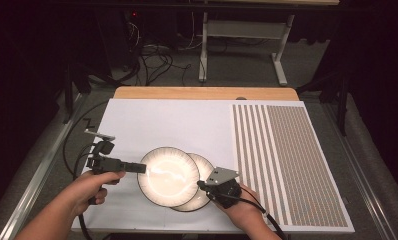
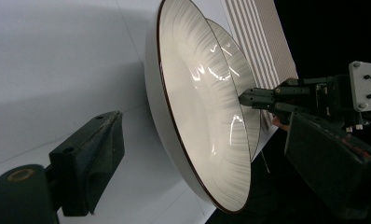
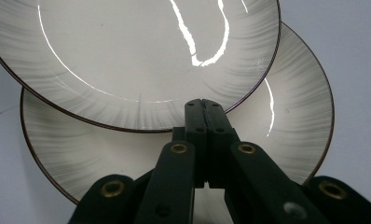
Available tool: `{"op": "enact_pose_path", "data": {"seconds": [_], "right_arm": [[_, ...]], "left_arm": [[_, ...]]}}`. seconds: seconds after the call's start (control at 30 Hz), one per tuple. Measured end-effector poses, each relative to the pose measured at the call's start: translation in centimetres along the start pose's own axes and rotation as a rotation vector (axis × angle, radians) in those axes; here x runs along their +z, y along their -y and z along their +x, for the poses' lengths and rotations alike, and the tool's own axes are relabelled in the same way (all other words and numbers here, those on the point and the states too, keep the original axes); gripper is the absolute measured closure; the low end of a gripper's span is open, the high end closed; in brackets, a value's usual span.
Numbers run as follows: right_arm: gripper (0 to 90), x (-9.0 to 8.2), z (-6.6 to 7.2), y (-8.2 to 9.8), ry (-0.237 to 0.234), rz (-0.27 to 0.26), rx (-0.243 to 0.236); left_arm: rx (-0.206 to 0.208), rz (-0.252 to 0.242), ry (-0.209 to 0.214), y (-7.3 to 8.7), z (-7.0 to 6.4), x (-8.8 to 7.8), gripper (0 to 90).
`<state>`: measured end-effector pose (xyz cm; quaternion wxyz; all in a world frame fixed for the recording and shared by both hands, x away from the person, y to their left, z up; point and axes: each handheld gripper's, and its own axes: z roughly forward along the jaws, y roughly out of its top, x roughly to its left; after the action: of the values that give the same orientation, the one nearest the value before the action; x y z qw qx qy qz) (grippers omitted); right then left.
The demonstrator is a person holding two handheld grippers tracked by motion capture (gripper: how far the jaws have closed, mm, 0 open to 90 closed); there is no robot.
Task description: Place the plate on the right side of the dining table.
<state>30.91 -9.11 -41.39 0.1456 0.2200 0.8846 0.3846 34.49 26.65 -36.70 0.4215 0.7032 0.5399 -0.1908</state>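
We spread our left gripper [image 1: 138, 168] around the upper plate [image 1: 168, 176]'s rim; our right gripper [image 1: 201, 185], pressed together, touches its opposite edge above the lower plate [image 1: 203, 197].

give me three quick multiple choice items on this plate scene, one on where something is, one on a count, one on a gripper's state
1. Where does the upper plate lie?
A. overlapping the lower plate
B. on the striped mat
C. on the floor

2. How many plates are on the white sheet?
A. one
B. two
C. four

3. How do the right gripper's jaws stand?
A. wide open
B. shut together, tips at the upper plate's rim
C. clamped on a cup

Answers:
1. A, the high view shows the upper plate partly covering the lower one.
2. B, two pale plates with dark rims show in the right gripper view.
3. B, in the right gripper view the two black jaws meet with no gap, right at the rim.
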Motion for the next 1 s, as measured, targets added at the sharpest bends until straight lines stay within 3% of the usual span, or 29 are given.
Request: {"op": "enact_pose_path", "data": {"seconds": [0.47,0.73,1.0], "right_arm": [[90.0,0.0,0.0,0.0,0.001,0.001,-0.002],[90.0,0.0,0.0,0.0,0.0,0.001,-0.004],[90.0,0.0,0.0,0.0,0.0,0.002,-0.002]], "left_arm": [[-0.125,0.074,0.015,-0.5,1.1,0.3,18.2],[-0.162,0.113,0.018,-0.4,1.8,1.4,25.2],[-0.172,0.125,0.008,-0.3,2.1,2.3,39.6]]}}
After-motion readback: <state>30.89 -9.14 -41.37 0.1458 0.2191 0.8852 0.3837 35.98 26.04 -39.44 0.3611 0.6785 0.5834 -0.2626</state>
